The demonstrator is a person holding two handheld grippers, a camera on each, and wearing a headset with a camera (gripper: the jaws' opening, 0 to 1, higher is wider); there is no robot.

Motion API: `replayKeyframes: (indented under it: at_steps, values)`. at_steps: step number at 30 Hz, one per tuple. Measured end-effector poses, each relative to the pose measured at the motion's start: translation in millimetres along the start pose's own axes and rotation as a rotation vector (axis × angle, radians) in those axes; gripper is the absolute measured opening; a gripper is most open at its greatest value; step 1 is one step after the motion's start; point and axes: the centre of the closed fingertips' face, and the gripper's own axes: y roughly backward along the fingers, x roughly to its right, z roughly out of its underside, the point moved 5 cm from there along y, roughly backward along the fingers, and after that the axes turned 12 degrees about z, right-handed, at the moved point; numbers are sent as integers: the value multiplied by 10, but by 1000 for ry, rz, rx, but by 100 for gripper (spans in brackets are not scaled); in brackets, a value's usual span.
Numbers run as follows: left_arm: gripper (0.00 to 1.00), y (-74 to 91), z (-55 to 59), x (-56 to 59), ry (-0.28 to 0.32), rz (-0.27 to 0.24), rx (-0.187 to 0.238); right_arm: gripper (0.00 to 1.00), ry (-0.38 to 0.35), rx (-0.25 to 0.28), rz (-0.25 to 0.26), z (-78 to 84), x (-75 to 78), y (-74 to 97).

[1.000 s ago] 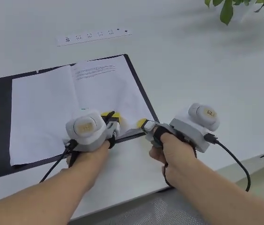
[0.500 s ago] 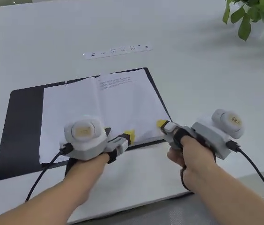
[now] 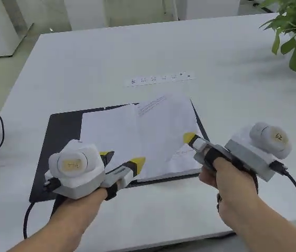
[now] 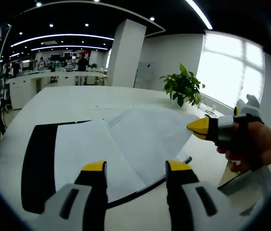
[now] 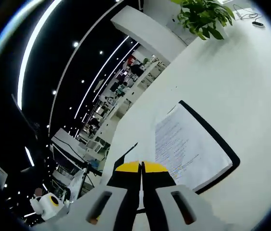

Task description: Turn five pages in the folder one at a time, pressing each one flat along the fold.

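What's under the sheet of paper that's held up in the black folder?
Another printed sheet, lying flat in the folder. From above, the lifted page covers most of it; what lies beneath that sheet is hidden.

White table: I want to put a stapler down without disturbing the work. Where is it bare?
Bare stretches of the white table: beyond the white power strip; between the black folder and the green plant. Crowded: the folder's near edge, with the left gripper open and the right gripper shut on the lifted white page.
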Motion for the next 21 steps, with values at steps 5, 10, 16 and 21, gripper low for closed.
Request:
replayKeyframes:
  at_steps: [5, 10, 16, 21]
  values:
    - [48, 247, -23, -130, 17, -39, 33, 0, 62, 2, -51, 69, -256, -19]
    - [49, 450, -17, -235, 6, -70, 37, 0, 108, -19, -103, 201, -508, -68]
    - [49, 676, -30, -357, -6, -99, 38, 0, 162, -73, -145, 436, -735, -164]
    - [49, 814, -19, -458, -1, -119, 44, 0, 230, -122, -162, 680, -899, -269]
